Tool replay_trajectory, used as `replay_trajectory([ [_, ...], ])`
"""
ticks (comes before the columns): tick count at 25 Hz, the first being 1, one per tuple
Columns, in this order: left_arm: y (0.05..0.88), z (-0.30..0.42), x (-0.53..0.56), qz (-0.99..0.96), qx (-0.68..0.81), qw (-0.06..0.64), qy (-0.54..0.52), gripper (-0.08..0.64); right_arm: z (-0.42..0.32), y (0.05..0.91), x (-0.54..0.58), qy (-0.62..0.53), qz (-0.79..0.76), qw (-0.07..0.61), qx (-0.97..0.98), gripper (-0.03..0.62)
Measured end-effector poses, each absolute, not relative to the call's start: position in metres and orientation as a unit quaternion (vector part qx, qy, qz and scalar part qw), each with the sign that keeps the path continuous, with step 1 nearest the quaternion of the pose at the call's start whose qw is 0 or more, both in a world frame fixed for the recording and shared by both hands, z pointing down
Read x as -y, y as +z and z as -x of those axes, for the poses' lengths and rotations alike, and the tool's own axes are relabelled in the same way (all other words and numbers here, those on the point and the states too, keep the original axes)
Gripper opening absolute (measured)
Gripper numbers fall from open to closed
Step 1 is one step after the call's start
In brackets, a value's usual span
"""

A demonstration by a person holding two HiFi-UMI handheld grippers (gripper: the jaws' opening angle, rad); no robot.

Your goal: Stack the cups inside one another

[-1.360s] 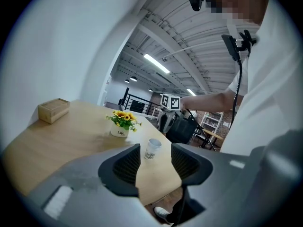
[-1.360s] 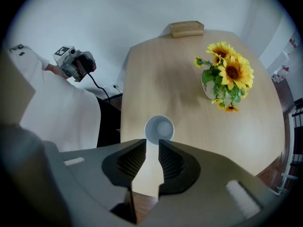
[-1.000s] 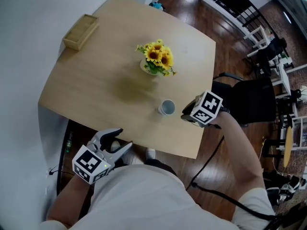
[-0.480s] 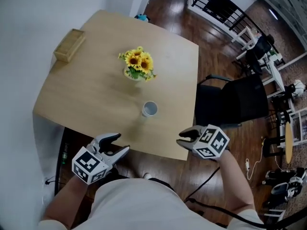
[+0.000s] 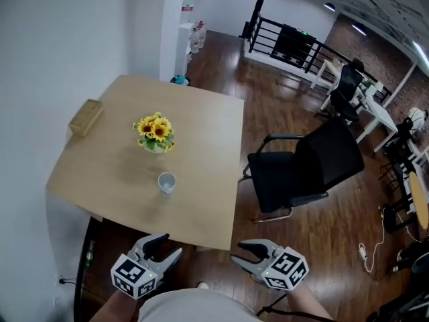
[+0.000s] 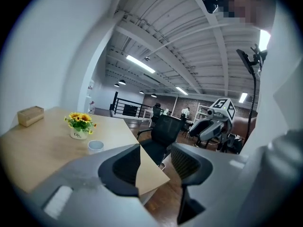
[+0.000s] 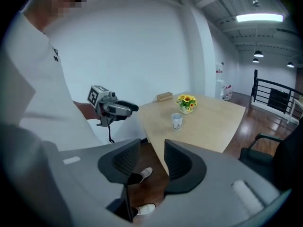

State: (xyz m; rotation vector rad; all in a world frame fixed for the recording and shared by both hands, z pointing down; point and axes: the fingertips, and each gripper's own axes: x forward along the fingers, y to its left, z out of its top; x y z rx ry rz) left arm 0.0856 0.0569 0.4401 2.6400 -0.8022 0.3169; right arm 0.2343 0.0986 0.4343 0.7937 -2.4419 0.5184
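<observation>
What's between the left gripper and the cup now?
Only bare table lies between the left gripper and the cup, as the head view shows.

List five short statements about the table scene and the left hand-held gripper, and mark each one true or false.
1. A white cup stands on the table, nearer the person than the sunflower pot. True.
2. The left hand-held gripper is shut on the cup. False: its jaws stand apart with nothing between them, and it is off the table's near edge.
3. A wooden box sits near the table's left edge in the head view. True.
4. The black chair stands at the table's left side. False: it stands to the table's right in the head view.
5. Three cups stand apart on the table. False: a cup shows at one spot only.
</observation>
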Motion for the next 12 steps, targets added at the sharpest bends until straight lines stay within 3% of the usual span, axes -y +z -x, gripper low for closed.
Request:
replay_trajectory([
  [12, 0.425, -0.159, -0.128, -0.929, 0.303, 0.155, 0.142, 0.216, -0.306, 0.401, -0.162, 0.156, -0.329, 0.149, 0.92, 0.252],
])
